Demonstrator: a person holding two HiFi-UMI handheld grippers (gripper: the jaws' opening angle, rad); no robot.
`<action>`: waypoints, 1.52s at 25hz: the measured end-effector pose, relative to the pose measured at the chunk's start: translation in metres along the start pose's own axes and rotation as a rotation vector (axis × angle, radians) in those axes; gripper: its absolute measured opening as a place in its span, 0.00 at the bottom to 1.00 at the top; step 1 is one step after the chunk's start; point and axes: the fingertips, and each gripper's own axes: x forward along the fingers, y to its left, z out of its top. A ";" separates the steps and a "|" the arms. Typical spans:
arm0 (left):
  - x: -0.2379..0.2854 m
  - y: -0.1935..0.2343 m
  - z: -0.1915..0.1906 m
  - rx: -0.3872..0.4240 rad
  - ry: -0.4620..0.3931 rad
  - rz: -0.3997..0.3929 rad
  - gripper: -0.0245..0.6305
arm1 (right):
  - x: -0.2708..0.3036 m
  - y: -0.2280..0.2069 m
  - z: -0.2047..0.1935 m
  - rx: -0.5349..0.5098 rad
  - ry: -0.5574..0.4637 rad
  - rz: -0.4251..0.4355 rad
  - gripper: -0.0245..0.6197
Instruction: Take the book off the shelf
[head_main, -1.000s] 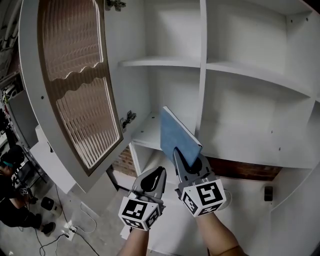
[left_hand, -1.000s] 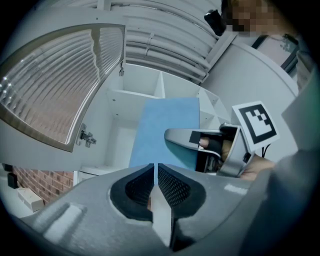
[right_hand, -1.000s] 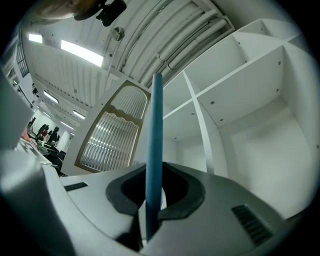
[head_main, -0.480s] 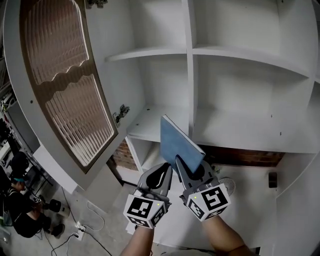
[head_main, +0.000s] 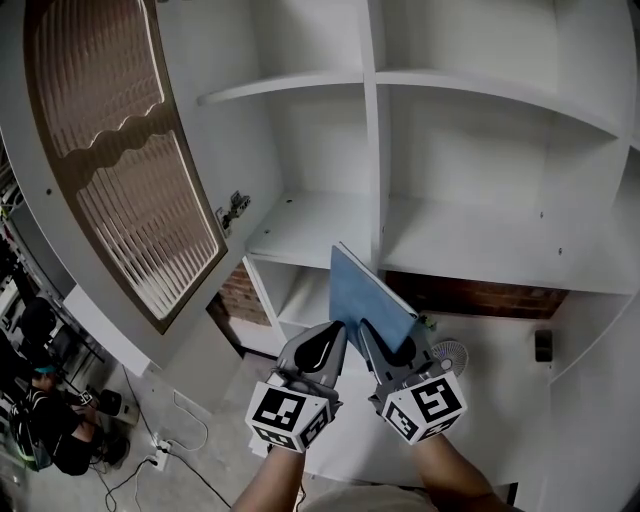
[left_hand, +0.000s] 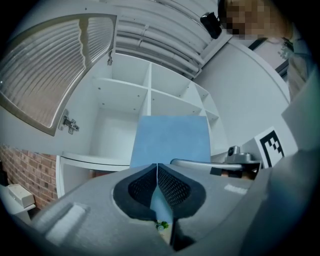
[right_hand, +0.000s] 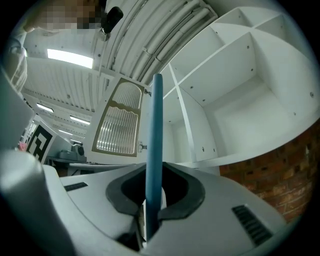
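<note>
A thin blue book (head_main: 363, 298) stands upright in front of the white shelf unit (head_main: 312, 226), clear of its compartments. My right gripper (head_main: 374, 338) is shut on the book's lower edge; in the right gripper view the book (right_hand: 156, 125) rises edge-on from between the pads (right_hand: 172, 197). Just left of it, my left gripper (head_main: 334, 338) is shut with nothing in it. In the left gripper view its jaws (left_hand: 157, 169) meet in a thin line, with the book's blue cover (left_hand: 172, 140) showing just beyond them.
The cabinet door (head_main: 120, 170), with ribbed glass, hangs open at the left. The shelf compartments in view hold nothing. Brick wall (head_main: 470, 297) shows under the right shelf. A small fan (head_main: 447, 355) sits below, and a person (head_main: 50, 425) crouches at the lower left among floor cables.
Both grippers have come down and back from the shelf, the right one carrying the book with it. The book now sits below the shelf's lower board instead of against the divider.
</note>
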 end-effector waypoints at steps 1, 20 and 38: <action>0.001 -0.002 -0.001 -0.002 0.003 -0.005 0.05 | -0.002 0.000 -0.002 0.004 0.001 0.002 0.12; 0.016 -0.019 -0.007 -0.009 0.012 -0.042 0.05 | -0.013 -0.019 -0.015 0.003 0.036 -0.036 0.12; 0.024 -0.019 -0.010 -0.009 0.021 -0.052 0.05 | -0.012 -0.025 -0.017 0.011 0.040 -0.045 0.12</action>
